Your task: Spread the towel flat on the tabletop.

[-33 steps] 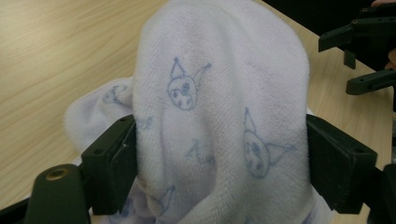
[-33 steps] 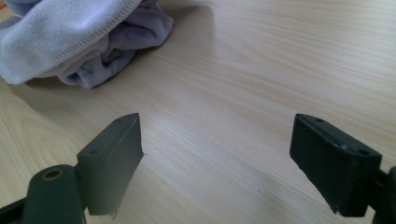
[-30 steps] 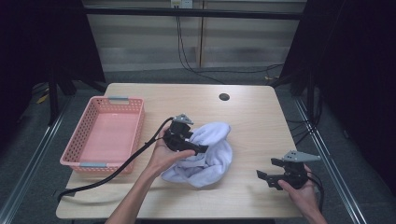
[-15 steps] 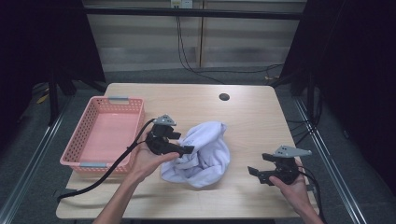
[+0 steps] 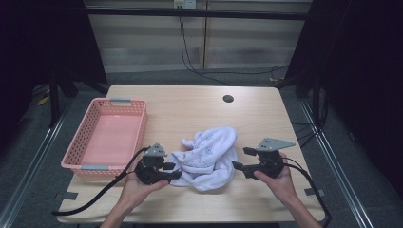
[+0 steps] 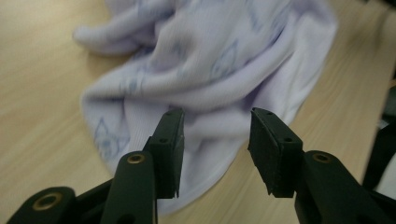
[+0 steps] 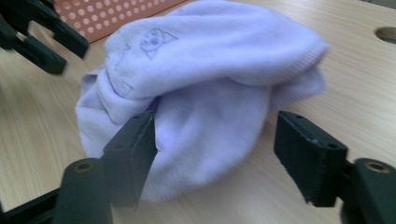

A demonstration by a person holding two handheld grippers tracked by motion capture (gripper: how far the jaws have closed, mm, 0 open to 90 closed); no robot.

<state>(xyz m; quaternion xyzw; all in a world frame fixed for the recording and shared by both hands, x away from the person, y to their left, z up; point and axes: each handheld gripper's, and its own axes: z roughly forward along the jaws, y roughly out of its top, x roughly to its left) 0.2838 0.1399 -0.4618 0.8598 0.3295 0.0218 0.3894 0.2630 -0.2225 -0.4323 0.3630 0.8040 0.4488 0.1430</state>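
Note:
A crumpled pale lilac cloth (image 5: 209, 156) with small printed drawings lies on the wooden table (image 5: 190, 114), near its front edge. My left gripper (image 5: 174, 171) is low at the cloth's left edge. In the left gripper view its jaws (image 6: 215, 140) have just been closing; the cloth's hem (image 6: 210, 60) lies between them and the pads are apart from it. My right gripper (image 5: 241, 158) stands at the cloth's right side. Its jaws (image 7: 215, 130) have just been closing too and straddle a bulge of the cloth (image 7: 210, 70), still wide.
A pink perforated basket (image 5: 138, 128) stands on the table's left part, close to the left hand. A dark round hole (image 5: 228, 99) sits in the tabletop at the back. Black cables trail from both grippers toward the table's front edge.
The left gripper has moved left off the top of the cloth and down to its left edge. The right gripper has moved left to the cloth's right side. Both pairs of jaws have narrowed.

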